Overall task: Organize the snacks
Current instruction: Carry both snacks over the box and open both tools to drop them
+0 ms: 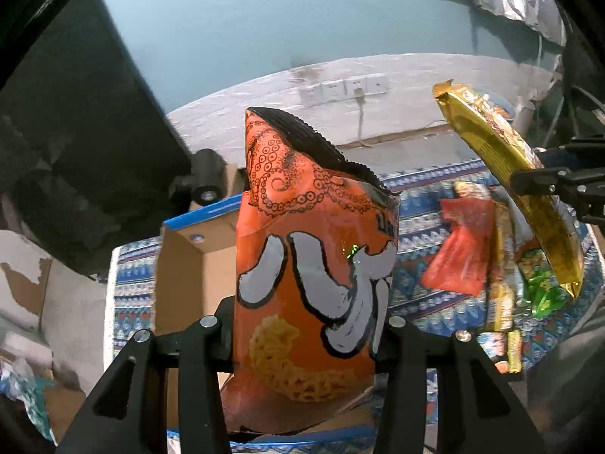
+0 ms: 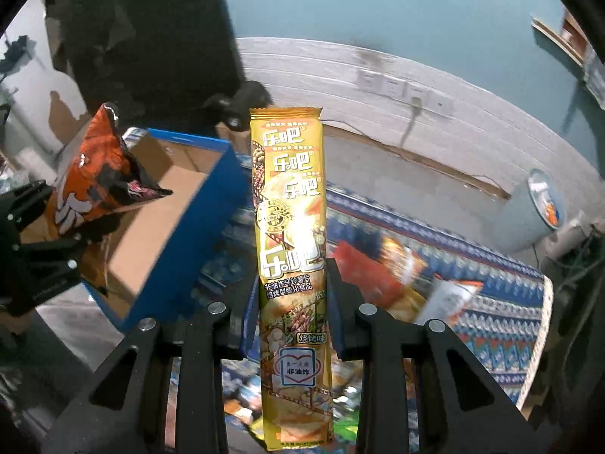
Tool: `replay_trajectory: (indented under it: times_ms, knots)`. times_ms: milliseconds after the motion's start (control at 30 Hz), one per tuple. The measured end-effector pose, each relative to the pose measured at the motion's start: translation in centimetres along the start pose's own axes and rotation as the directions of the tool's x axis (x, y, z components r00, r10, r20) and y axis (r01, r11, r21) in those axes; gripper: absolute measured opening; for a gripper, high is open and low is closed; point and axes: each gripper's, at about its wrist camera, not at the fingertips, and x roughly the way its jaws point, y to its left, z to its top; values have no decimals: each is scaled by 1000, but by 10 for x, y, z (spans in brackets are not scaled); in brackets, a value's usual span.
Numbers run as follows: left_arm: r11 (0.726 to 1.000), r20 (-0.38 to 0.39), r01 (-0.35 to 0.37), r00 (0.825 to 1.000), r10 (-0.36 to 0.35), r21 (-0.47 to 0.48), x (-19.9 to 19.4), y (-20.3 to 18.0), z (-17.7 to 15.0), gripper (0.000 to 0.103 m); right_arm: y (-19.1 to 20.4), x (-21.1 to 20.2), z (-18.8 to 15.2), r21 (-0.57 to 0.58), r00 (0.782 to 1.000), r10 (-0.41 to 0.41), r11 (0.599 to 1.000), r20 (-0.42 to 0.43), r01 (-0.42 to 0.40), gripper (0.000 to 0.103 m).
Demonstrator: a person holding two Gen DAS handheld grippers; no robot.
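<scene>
Orange puff bag [image 1: 310, 283] gripped in my left tongs [image 1: 306, 344] is hanging nearer the cardboard box [image 2: 166, 204] at the tabletop's [image 2: 503, 302] left edge, while my right tongs [image 2: 293, 314] are clamping the upright yellow chip pack [image 2: 291, 227] farther right.

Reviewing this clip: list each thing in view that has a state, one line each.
Left tongs: shut on orange snack bag.
Right tongs: shut on yellow snack pack.
Orange snack bag: lifted, upright.
Yellow snack pack: lifted, upright.
Cardboard box: open.
Loose snacks: lying on patterned cloth.

I have the puffy orange octopus-print snack bag [image 1: 310, 265] upright over the open cardboard box [image 1: 196, 265], and the long yellow chip packet [image 2: 291, 265] upright above loose snacks [image 1: 491, 265] on the table.
</scene>
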Motion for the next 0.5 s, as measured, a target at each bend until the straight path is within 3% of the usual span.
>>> replay_trajectory:
  times_ms: [500]
  knots:
    - [989,-37,-34,999,29,-141,14,78,-38,46,116,44,60,-116,992,118,986,-49,-123,29]
